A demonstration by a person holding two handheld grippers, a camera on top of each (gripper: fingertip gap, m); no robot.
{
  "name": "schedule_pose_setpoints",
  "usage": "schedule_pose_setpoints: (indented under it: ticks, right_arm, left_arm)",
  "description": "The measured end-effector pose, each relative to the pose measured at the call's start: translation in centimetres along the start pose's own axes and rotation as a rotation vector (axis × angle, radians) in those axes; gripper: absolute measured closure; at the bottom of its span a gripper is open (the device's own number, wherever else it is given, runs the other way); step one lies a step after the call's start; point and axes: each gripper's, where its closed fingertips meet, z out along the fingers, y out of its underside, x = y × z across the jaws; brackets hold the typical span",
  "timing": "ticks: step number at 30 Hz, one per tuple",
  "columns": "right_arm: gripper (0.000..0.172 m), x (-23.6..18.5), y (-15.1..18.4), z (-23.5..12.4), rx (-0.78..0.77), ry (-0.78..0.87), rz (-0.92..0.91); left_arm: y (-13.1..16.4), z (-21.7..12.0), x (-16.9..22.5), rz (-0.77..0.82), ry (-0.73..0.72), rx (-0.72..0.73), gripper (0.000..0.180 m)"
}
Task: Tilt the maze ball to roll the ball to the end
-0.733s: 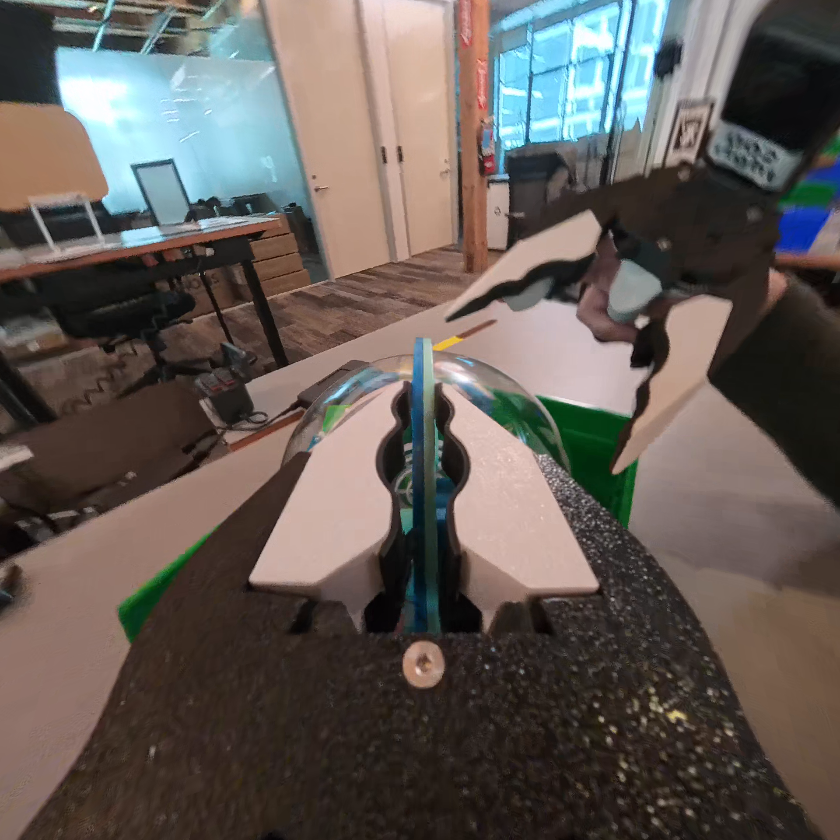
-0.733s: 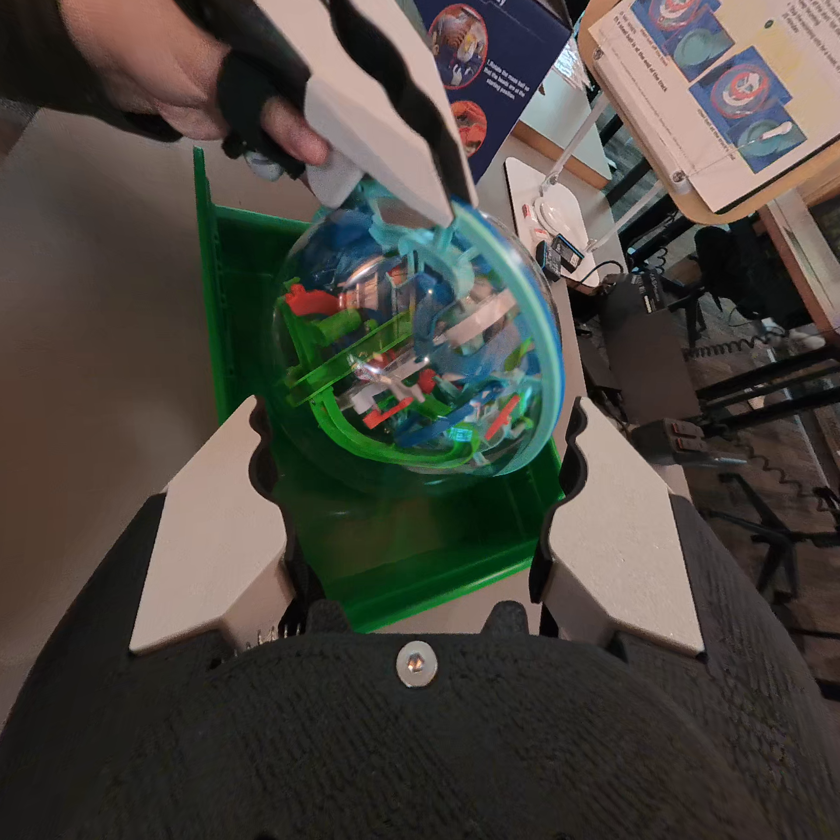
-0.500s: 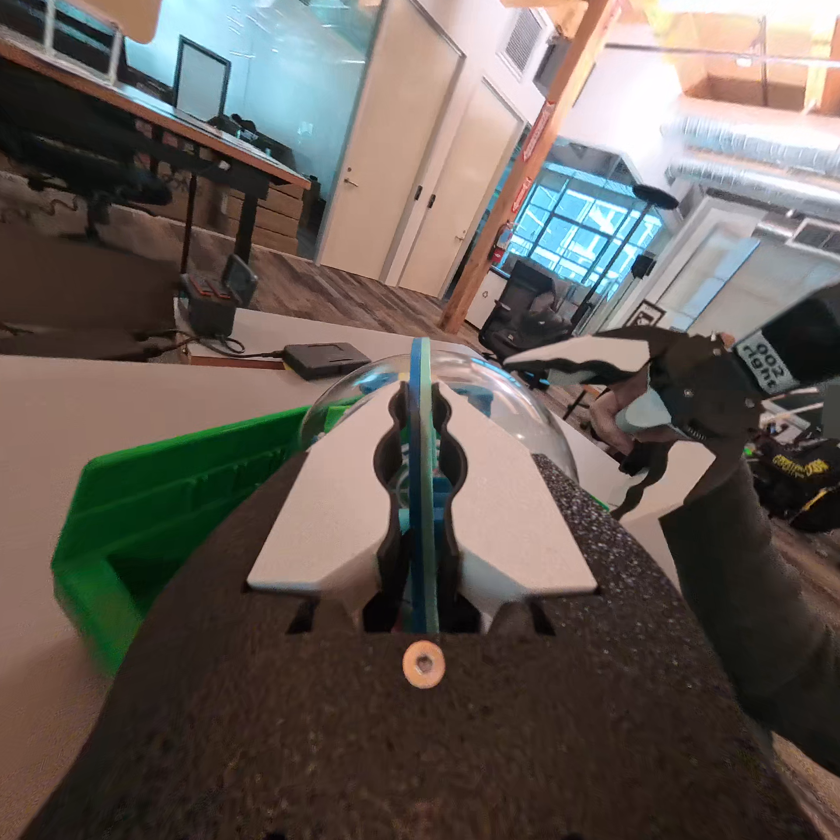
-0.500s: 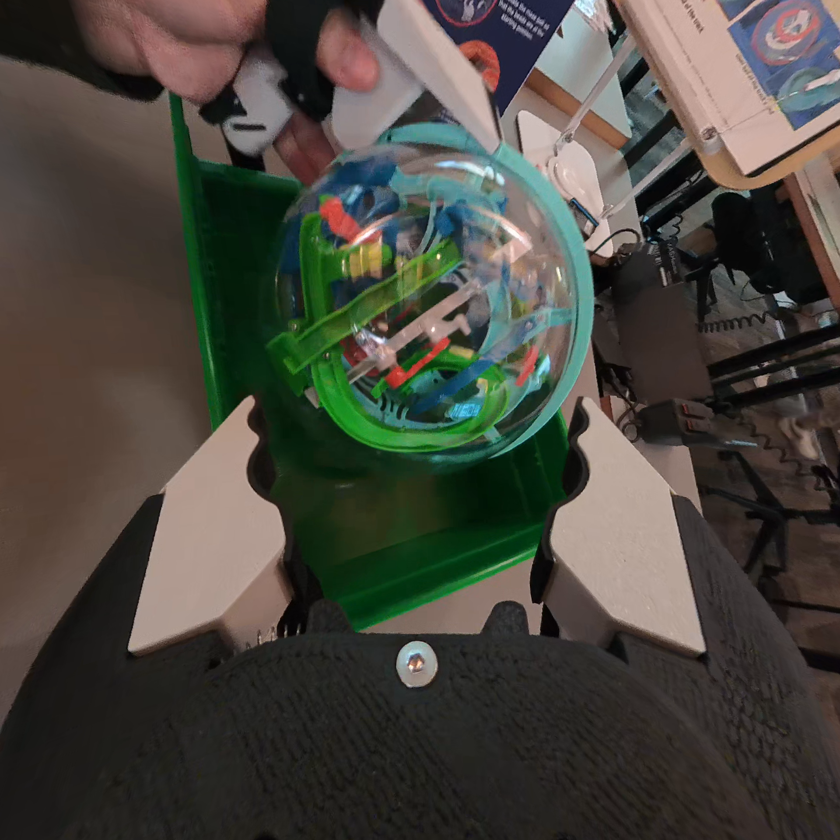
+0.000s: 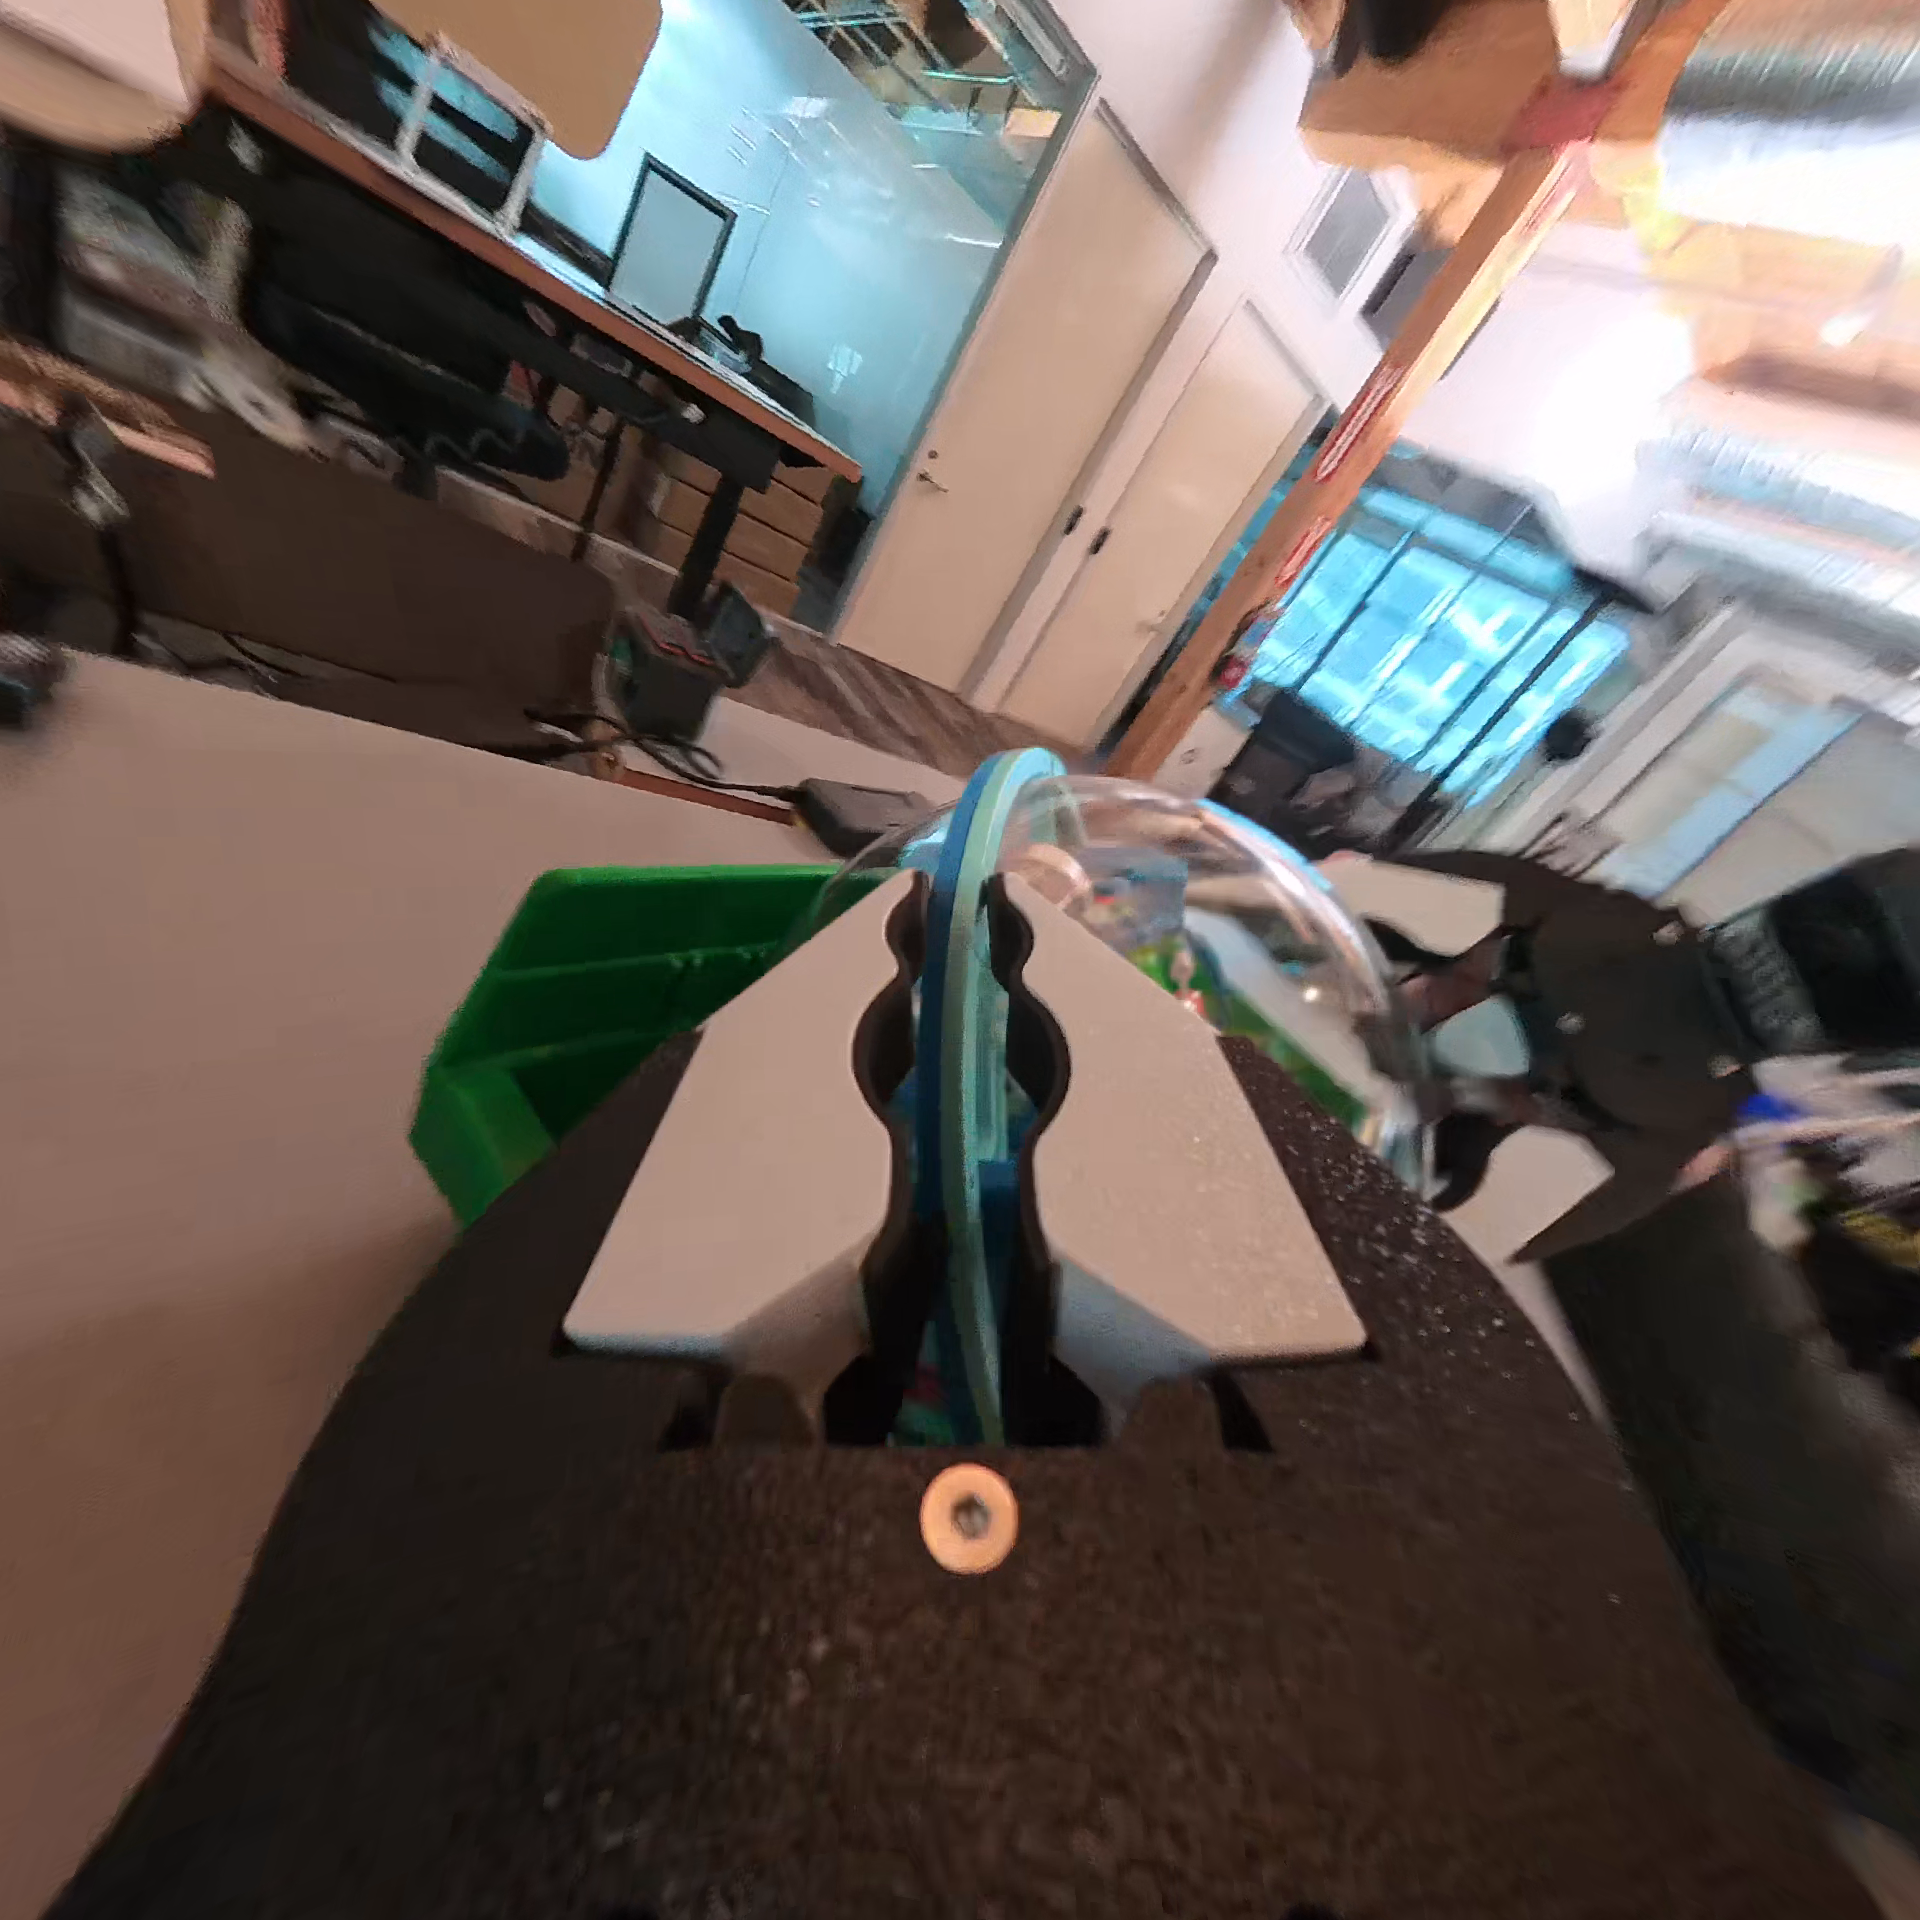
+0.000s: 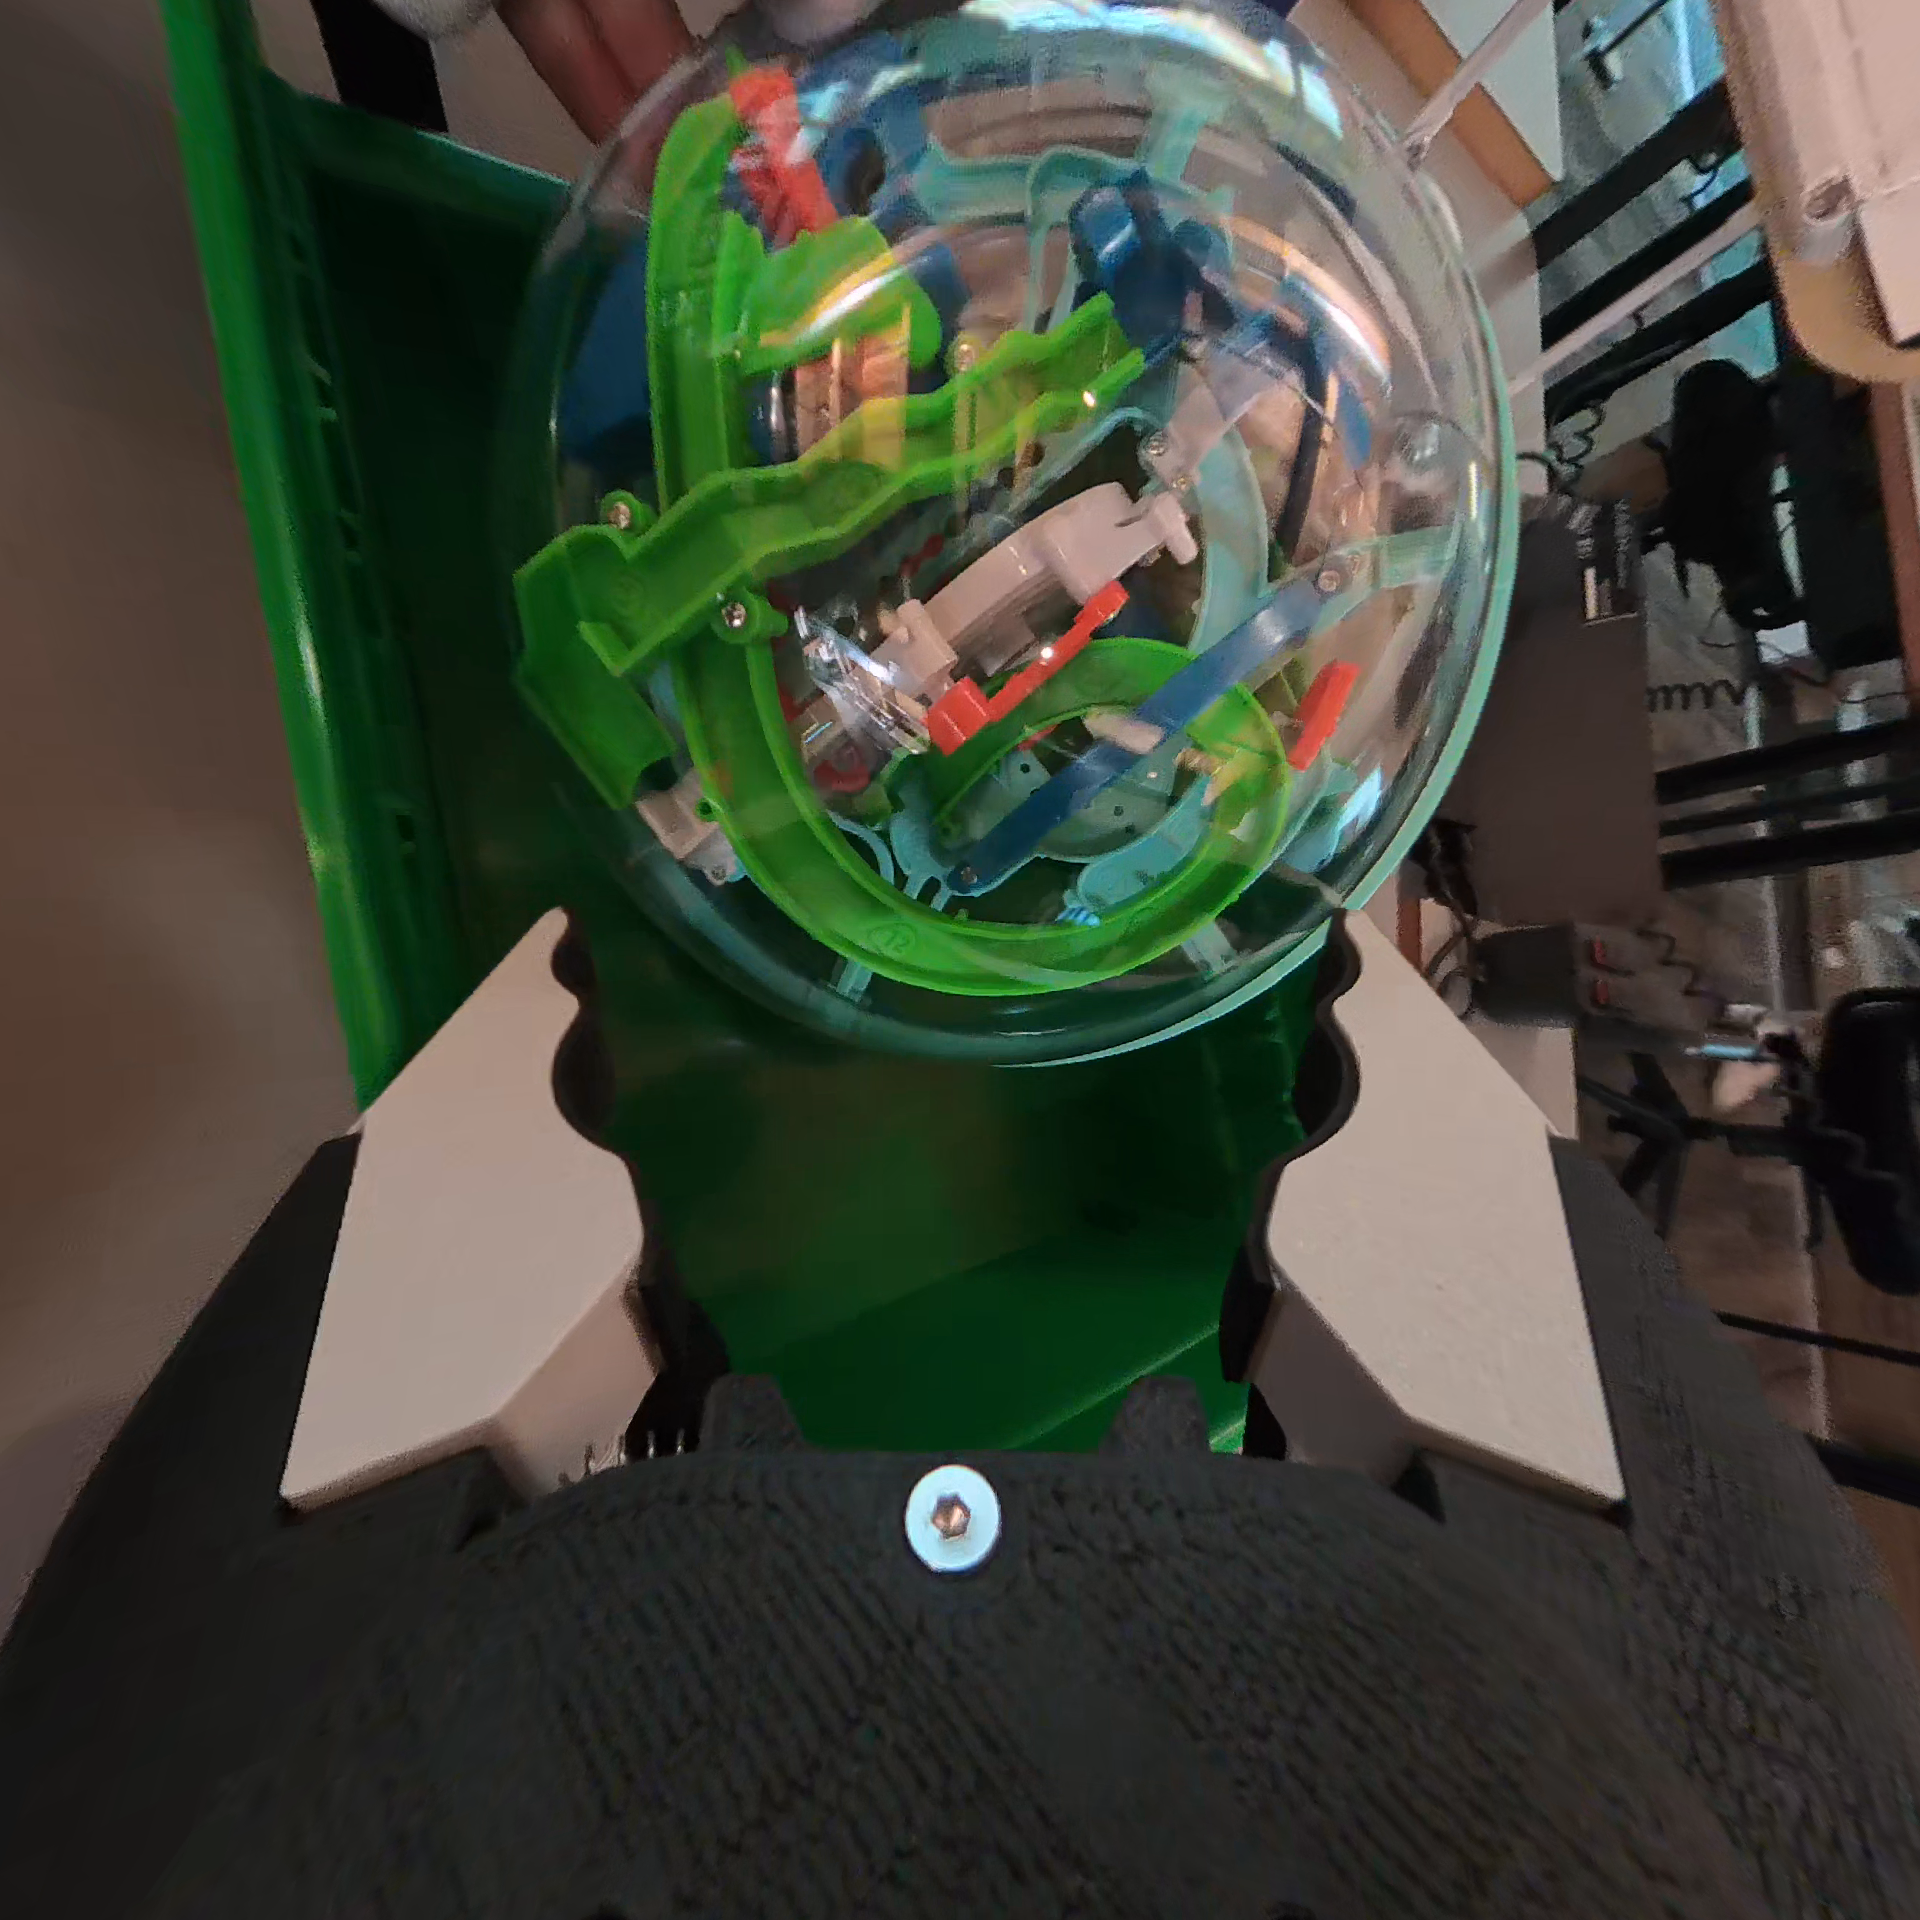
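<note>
The maze ball (image 5: 1195, 914) is a clear sphere with green, blue and red tracks inside and a blue-teal rim (image 5: 971, 831). My left gripper (image 5: 958, 883) is shut on that rim and holds the ball tilted above the green bin (image 5: 603, 977). In the right wrist view the ball (image 6: 1018, 520) fills the upper middle, close in front of my right gripper (image 6: 954, 935). Its fingers (image 6: 488, 1143) are wide apart and do not press on the ball. The right gripper also shows in the left wrist view (image 5: 1455, 1049), open beside the dome. The small ball inside is not clear to me.
The green bin (image 6: 312, 520) stands on a beige table (image 5: 208, 935). A black box with a cable (image 5: 852, 810) lies at the table's far edge. A hand (image 6: 582, 62) shows behind the ball. Desks, chairs and stands (image 6: 1766, 831) lie beyond the table. The tips of one gripper are about 15 cm away from the tips of the other.
My left gripper has rolled and tilted the ball, still shut on its rim. The ball has turned and come closer to my right gripper, which has stayed open.
</note>
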Motion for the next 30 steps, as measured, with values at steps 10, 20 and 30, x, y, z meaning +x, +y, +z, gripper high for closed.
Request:
schedule_pose_setpoints:
  ticks: [10,20,30]
  right_arm:
    - [0.054,0.4,-0.3,1.6,0.002,0.057,-0.055]
    - [0.054,0.8,-0.2,1.8,0.015,0.075,-0.052]
    - [0.055,1.5,0.4,1.7,0.010,0.100,-0.037]
  left_arm:
    - [-2.6,-4.4,3.1,0.745,-0.038,0.040,0.141]
    - [0.7,-6.9,-1.2,1.737,-0.050,-0.263,0.092]
    - [3.4,-5.8,-2.1,2.422,0.055,-0.157,0.115]
